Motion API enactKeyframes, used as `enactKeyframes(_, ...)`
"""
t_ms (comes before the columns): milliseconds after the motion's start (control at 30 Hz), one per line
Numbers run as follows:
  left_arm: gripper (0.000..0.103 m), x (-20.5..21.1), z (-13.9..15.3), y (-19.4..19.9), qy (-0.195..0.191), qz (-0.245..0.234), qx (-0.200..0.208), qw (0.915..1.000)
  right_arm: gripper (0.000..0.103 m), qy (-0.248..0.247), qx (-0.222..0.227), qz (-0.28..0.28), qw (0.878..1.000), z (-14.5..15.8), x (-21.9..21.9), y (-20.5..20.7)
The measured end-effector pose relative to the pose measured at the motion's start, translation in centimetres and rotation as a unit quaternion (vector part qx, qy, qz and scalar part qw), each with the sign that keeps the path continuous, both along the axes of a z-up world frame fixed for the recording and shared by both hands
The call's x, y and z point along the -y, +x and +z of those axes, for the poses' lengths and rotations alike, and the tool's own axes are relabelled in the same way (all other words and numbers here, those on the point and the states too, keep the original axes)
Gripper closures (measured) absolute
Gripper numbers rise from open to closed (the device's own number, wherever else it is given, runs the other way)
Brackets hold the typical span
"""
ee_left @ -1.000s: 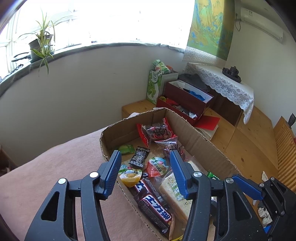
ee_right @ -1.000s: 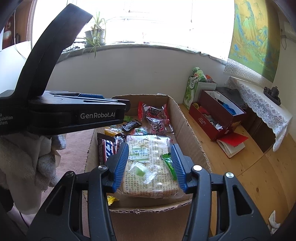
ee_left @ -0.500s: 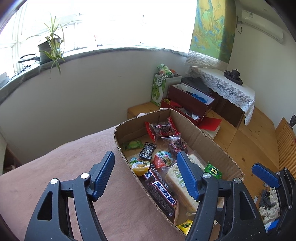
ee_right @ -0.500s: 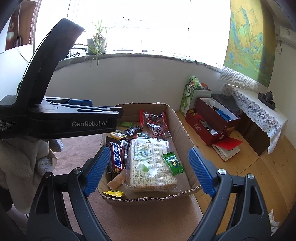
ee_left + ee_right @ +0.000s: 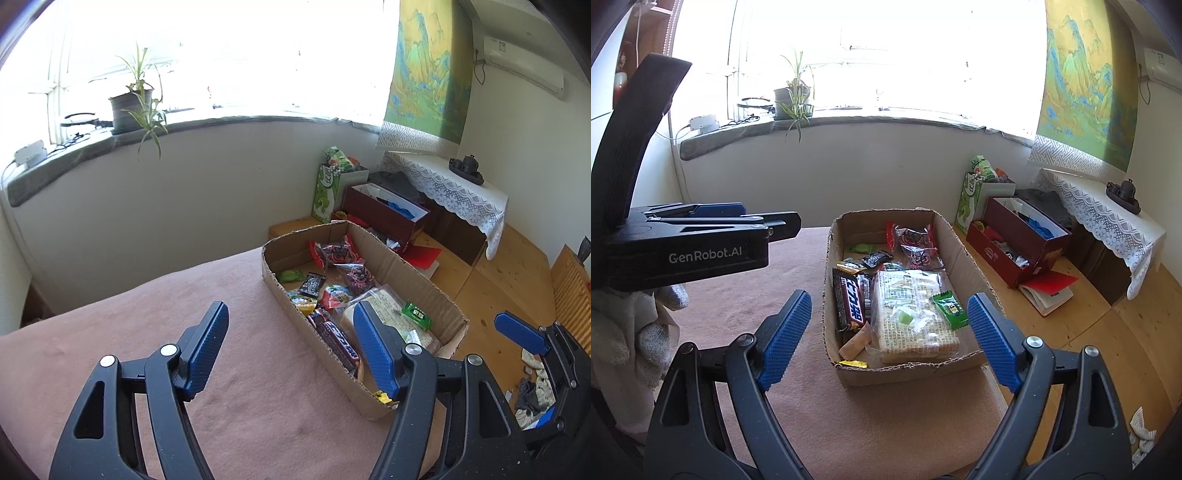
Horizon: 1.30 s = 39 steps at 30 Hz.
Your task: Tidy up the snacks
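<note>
1. Your two grippers, left gripper [image 5: 291,349] and right gripper [image 5: 892,336], hold nothing; both jaws have just been opening and stand wide.
2. One cardboard box [image 5: 964,251] of snacks sits on the pink-covered bench [image 5: 798,398].
3. Inside: one cracker pack [image 5: 916,317], one chocolate bar [image 5: 851,302], two red packets [image 5: 912,236].

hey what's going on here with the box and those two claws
A person holds two claws above a cardboard box of snacks on a pink blanket. Both the left claw and right claw are open and empty, their jaws having just opened. The box holds a big cracker pack, a chocolate bar, a green candy and other small packets. Nothing is gripped at this moment.
</note>
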<state>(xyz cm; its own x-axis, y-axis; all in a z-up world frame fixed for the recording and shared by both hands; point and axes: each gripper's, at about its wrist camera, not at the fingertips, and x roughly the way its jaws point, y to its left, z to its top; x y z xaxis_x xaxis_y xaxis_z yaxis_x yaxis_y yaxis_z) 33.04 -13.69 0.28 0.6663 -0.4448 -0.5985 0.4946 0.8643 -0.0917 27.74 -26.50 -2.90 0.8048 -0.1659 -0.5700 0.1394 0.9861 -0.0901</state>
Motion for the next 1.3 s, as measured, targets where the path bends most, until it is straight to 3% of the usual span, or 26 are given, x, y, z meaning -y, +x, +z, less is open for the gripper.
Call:
enactKeyframes(233, 0.032, -3.3, 0.7, -4.7, -0.016, 0.026, 0.026, 0.9992, 0.014, 0.006, 0.016, 0.008, 1.0, 0.9, -1.6, -2.8)
enactKeyframes(333, 0.024, -4.4, 1.1, -7.1, -0.013, 0.041, 0.047, 0.9979, 0.014, 0.004, 0.024, 0.011, 1.0, 1.2, -2.5, -4.1)
enactKeyframes(500, 0.023, -6.2, 1.3, -10.8, -0.013, 0.065, 0.07, 0.9953, 0.014, 0.007, 0.037, 0.019, 0.999, 1.7, -3.9, -6.3)
enactKeyframes(967, 0.022, -10.2, 1.1, -19.0, -0.037, 0.122, 0.096, 0.9872, 0.013, 0.019, 0.054, 0.036, 0.998, 1.0, -6.9, -12.3)
enactKeyframes(1300, 0.019, -10.1, 0.7, -22.1, -0.038, 0.129, 0.101, 0.9857, 0.013, 0.014, 0.077, 0.044, 0.996, 1.9, -7.5, -15.3)
